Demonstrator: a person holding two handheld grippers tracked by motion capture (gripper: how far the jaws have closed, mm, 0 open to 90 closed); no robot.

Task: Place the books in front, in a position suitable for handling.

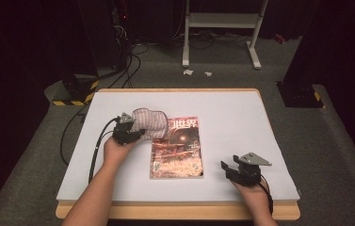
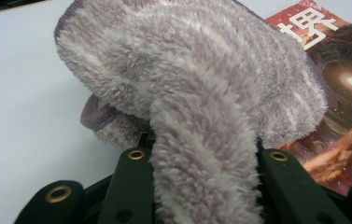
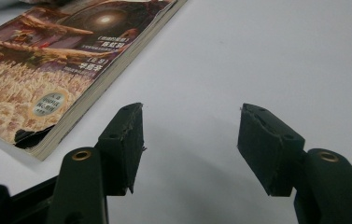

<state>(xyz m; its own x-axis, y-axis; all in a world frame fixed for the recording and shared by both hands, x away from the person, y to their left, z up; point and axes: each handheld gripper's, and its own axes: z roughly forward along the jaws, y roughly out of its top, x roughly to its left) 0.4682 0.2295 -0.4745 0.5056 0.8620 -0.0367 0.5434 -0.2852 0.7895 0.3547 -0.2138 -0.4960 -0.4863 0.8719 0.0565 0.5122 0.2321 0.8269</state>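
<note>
While my left gripper [image 1: 135, 134] holds a fold of the fluffy grey towel [image 1: 148, 121] pinched fast between its jaws, the cloth hangs bunched over the far left corner of the magazine [image 1: 177, 149], which lies flat near the middle of the white tabletop [image 1: 231, 117]. In the left gripper view the towel [image 2: 197, 88] rises as a thick tuft between the jaws and droops over the red cover [image 2: 346, 79]. My right gripper [image 1: 235, 170] rests near the tabletop's near right edge, its jaws standing apart with nothing between them, just beside the magazine's [image 3: 57, 70] worn near corner.

To do this well, I judge, I should keep the pinch firm and draw the towel low and slow across the cover, so that the cloth sweeps it without dragging the magazine along; the idle right jaws could steady the near edge if it slides. Room is generous: bare tabletop lies open toward the far edge, the right side and the left edge, well clear of any drop.
</note>
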